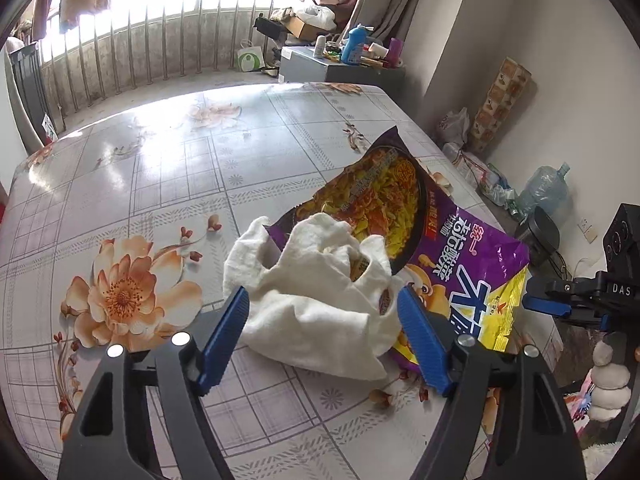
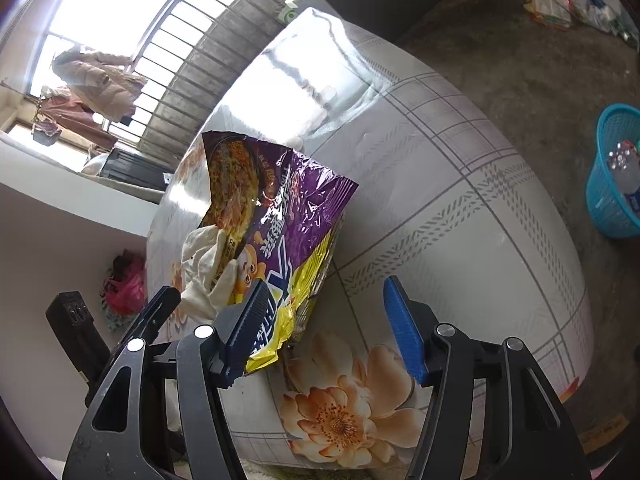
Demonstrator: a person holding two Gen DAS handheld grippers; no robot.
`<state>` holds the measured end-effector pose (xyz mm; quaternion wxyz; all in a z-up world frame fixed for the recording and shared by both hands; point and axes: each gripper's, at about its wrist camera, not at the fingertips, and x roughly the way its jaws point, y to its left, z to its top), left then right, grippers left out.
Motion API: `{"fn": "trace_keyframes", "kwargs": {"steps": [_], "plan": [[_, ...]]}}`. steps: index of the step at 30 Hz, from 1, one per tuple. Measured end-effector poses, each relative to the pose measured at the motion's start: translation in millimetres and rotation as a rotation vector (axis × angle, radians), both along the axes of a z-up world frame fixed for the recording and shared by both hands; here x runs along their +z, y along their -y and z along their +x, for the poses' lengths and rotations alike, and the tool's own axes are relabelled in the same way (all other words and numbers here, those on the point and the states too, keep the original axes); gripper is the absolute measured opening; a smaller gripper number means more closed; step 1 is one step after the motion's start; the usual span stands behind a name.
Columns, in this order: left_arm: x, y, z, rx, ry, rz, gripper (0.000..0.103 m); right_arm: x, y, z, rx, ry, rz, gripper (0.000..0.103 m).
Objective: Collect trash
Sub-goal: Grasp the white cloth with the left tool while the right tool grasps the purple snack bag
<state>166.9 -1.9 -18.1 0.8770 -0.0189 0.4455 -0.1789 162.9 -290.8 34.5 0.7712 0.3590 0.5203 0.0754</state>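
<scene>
A crumpled white cloth (image 1: 316, 312) lies on the flowered table (image 1: 160, 184), partly over the mouth of an opened purple and yellow snack bag (image 1: 460, 256). My left gripper (image 1: 322, 292) is open and straddles the cloth, its blue pads close to both sides of it. In the right wrist view the snack bag (image 2: 288, 208) stands tilted near the table's edge, with the cloth (image 2: 200, 256) at its left. My right gripper (image 2: 327, 282) is open; the bag's yellow corner sits between its fingers, against the left one. Each gripper shows at the edge of the other's view.
A blue plastic basket (image 2: 612, 184) with some trash stands on the floor to the right of the table. A cluttered low cabinet (image 1: 344, 64), a water jug (image 1: 544, 192) and bags line the wall. A railing (image 1: 160, 40) runs behind the table.
</scene>
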Motion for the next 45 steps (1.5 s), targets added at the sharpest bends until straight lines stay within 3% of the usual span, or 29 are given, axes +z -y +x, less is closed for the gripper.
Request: {"fn": "trace_keyframes", "kwargs": {"steps": [10, 16, 27, 38, 45], "plan": [[-21.3, 13.9, 9.5, 0.019, -0.023, 0.047, 0.054, -5.5, 3.3, -0.8, -0.005, -0.019, 0.084, 0.051], [-24.6, 18.7, 11.0, 0.014, -0.015, 0.096, 0.047, -6.0, 11.5, -9.5, -0.030, -0.003, 0.202, 0.051], [-27.0, 24.4, 11.1, 0.010, -0.008, 0.112, 0.045, -16.2, 10.8, -11.0, -0.041, -0.032, 0.242, 0.050], [-27.1, 25.8, 11.0, 0.011, -0.006, 0.116, 0.044, -20.3, -1.9, -4.4, -0.012, -0.045, 0.261, 0.030], [-28.2, 24.8, 10.7, 0.010, 0.001, 0.124, 0.044, -22.1, -4.0, -3.7, -0.010, -0.050, 0.272, 0.025]]}}
